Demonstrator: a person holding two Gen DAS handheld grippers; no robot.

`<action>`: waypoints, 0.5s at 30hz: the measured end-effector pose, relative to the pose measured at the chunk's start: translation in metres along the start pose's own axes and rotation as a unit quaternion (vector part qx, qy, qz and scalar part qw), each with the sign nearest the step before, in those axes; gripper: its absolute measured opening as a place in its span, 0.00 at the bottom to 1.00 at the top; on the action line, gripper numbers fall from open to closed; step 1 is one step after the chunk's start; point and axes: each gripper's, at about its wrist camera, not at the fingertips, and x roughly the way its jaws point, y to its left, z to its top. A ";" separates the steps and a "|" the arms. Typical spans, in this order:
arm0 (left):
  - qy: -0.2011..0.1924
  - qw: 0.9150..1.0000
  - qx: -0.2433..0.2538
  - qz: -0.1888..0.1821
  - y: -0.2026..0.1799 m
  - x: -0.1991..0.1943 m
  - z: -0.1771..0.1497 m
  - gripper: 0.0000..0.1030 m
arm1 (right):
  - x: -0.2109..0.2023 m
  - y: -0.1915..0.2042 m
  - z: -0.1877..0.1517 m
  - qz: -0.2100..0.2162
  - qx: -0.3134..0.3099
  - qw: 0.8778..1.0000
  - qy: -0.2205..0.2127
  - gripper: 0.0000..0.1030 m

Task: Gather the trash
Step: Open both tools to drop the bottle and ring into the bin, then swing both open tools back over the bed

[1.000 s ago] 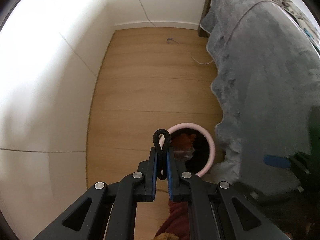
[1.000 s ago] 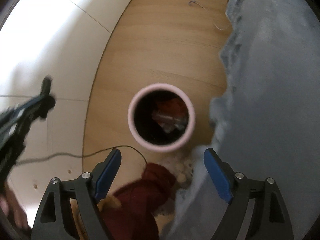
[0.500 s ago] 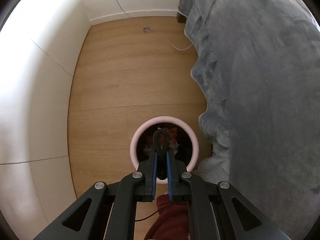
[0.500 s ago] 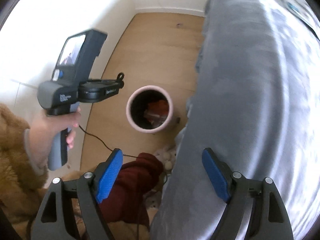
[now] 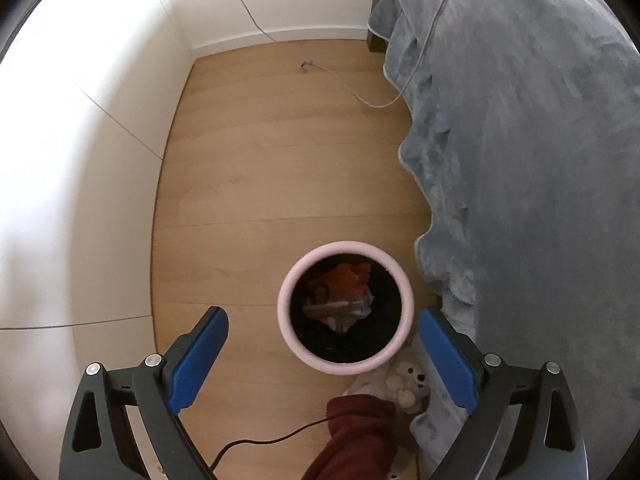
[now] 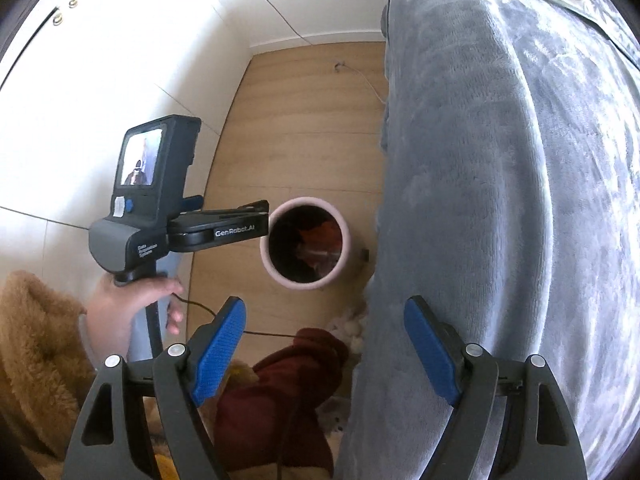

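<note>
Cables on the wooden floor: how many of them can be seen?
2. A pale cable lies near the far wall, running under the grey blanket. A dark cable lies at the near edge beside the red fabric. The blanket may hide more.

The left gripper (image 5: 322, 354) is seen above a pink bin (image 5: 345, 307), its jaws having just been opened with nothing between them; orange trash (image 5: 348, 278) is contained inside, beside a grey blanket (image 5: 520, 184).
</note>
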 end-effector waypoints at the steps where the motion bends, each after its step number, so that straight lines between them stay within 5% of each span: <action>1: 0.003 1.000 0.002 0.001 -0.001 0.001 0.000 0.93 | 0.001 0.000 -0.001 -0.001 0.001 1.000 0.001 0.78; 15: -0.011 1.000 0.009 -0.004 -0.008 -0.033 0.011 0.93 | -0.010 -0.005 0.006 0.007 0.020 1.000 -0.017 0.78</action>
